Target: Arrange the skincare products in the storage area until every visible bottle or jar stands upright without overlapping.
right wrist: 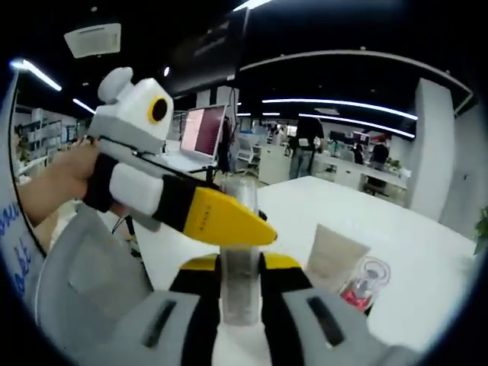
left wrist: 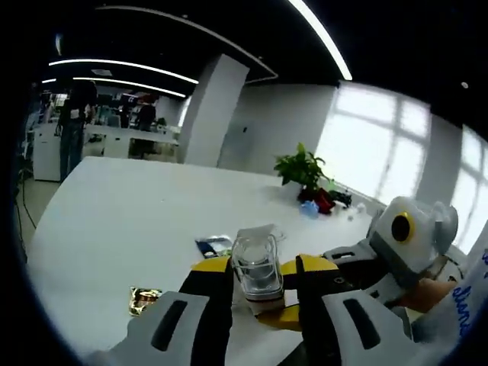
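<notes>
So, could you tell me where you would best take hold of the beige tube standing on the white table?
Probably across the flat faces of the beige tube at mid-height, coming from above: it stands upright, widening toward the top, and the small jar with the red base sits close beside it, crowding that side.

We see a broad white table (left wrist: 137, 221) running back through an open office. At its far end stands a leafy green potted plant (left wrist: 302, 168), with a small blue object (left wrist: 309, 208) just beside its base. A crumpled gold foil wrapper (left wrist: 143, 300) lies on the near part of the tabletop. A square white pillar (left wrist: 213, 110) rises behind the table. In the right gripper view we see an open laptop with a pink-lit screen (right wrist: 201, 131).
</notes>
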`<action>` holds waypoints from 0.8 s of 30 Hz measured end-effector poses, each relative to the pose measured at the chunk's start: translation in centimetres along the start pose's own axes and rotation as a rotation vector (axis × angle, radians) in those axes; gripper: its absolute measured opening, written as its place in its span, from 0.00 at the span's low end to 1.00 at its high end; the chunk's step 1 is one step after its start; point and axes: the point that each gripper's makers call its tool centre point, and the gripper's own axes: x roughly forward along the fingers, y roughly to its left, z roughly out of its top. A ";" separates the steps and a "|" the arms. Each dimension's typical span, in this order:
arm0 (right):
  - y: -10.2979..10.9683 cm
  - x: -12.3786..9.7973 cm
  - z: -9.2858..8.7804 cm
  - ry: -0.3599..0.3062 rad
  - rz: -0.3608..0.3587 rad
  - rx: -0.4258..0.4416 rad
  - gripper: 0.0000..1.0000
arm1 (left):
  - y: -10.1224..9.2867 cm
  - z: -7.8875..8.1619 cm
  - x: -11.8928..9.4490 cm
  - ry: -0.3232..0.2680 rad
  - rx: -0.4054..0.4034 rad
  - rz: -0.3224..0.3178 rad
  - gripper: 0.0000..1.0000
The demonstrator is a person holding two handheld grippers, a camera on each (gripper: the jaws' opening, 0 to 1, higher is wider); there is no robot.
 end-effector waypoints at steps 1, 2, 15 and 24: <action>0.0 0.0 0.0 -0.001 -0.004 -0.003 0.19 | 0.0 -0.1 0.1 -0.001 -0.006 0.003 0.26; 0.0 0.1 0.0 -0.001 -0.005 -0.003 0.19 | 0.0 -0.1 0.2 -0.004 -0.018 0.005 0.25; -0.2 0.3 -1.0 0.011 -0.007 0.047 0.19 | 0.3 -0.8 0.8 -0.010 -0.047 -0.005 0.18; 0.2 0.4 -1.7 0.031 0.039 0.045 0.21 | -0.7 -1.7 0.8 0.067 0.067 -0.109 0.17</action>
